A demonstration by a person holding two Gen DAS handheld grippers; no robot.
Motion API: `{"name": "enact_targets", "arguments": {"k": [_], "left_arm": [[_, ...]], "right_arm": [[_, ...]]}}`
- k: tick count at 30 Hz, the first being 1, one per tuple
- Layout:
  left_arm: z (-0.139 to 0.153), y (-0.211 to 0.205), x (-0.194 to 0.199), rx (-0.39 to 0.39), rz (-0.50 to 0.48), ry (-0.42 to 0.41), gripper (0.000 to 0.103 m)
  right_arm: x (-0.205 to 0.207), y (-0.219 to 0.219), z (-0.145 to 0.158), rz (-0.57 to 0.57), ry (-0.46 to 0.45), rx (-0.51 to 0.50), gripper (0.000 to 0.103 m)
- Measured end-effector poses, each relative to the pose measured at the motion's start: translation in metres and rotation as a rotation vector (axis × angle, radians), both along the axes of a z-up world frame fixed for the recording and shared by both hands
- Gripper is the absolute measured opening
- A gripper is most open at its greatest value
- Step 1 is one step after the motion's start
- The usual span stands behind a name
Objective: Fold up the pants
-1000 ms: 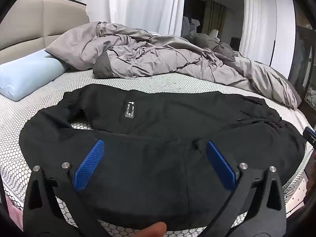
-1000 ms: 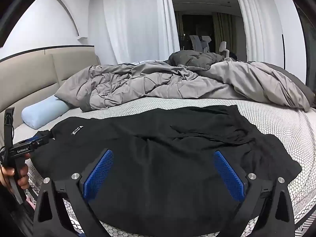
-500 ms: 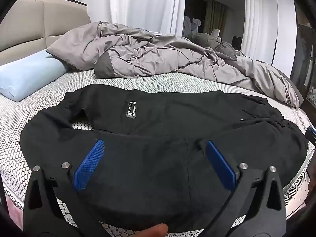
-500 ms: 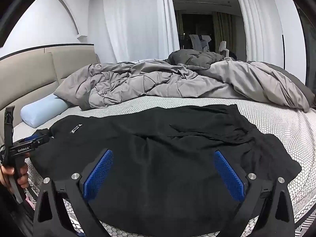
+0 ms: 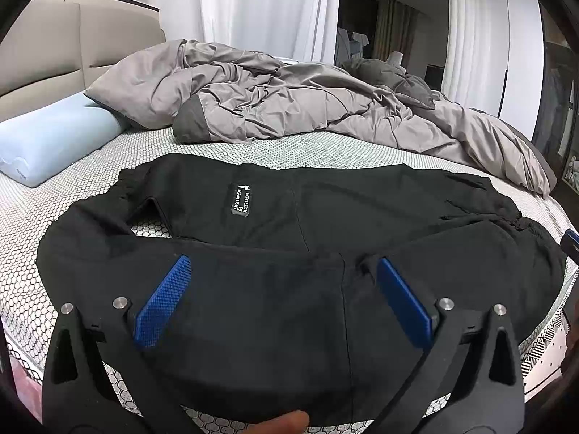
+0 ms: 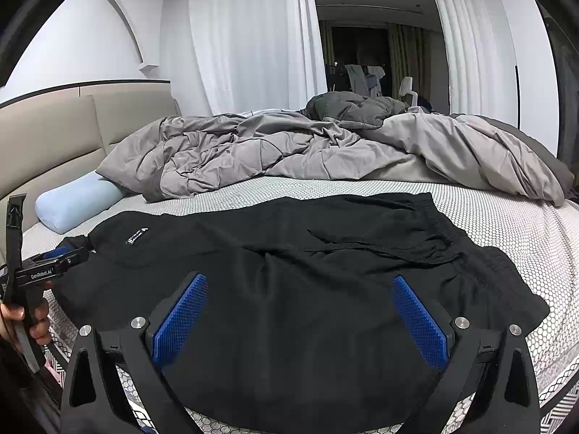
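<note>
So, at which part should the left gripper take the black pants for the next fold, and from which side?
Probably the cuff end of the pants at the view's left, approached from the near bed edge. The legs lie flat, stacked lengthwise, so that free end could be carried toward the waistband. The left gripper hovers with jaws wide open.

The pants are black and lie spread flat across the near part of the honeycomb-patterned bed, legs side by side. A small black patch with white lettering sits on the far leg. The elastic waistband and a loose drawstring lie toward the right in the right wrist view.
</note>
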State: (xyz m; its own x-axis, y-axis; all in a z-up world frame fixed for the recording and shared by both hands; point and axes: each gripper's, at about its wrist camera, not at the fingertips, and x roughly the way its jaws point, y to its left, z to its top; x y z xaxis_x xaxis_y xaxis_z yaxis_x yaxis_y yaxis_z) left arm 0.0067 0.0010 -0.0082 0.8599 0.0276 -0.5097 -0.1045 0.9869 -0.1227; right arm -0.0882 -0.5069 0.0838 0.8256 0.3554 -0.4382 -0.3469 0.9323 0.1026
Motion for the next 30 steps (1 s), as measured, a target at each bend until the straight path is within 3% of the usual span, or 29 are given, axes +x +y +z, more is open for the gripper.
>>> {"name": "enact_targets", "arguments": {"k": [30], "left_arm": [[0.0007, -0.0014, -0.0001, 0.007, 0.0, 0.002, 0.102]], "right_arm": [[-0.0003, 0.0025, -0.0021, -0.002, -0.009, -0.011, 0.103]]}}
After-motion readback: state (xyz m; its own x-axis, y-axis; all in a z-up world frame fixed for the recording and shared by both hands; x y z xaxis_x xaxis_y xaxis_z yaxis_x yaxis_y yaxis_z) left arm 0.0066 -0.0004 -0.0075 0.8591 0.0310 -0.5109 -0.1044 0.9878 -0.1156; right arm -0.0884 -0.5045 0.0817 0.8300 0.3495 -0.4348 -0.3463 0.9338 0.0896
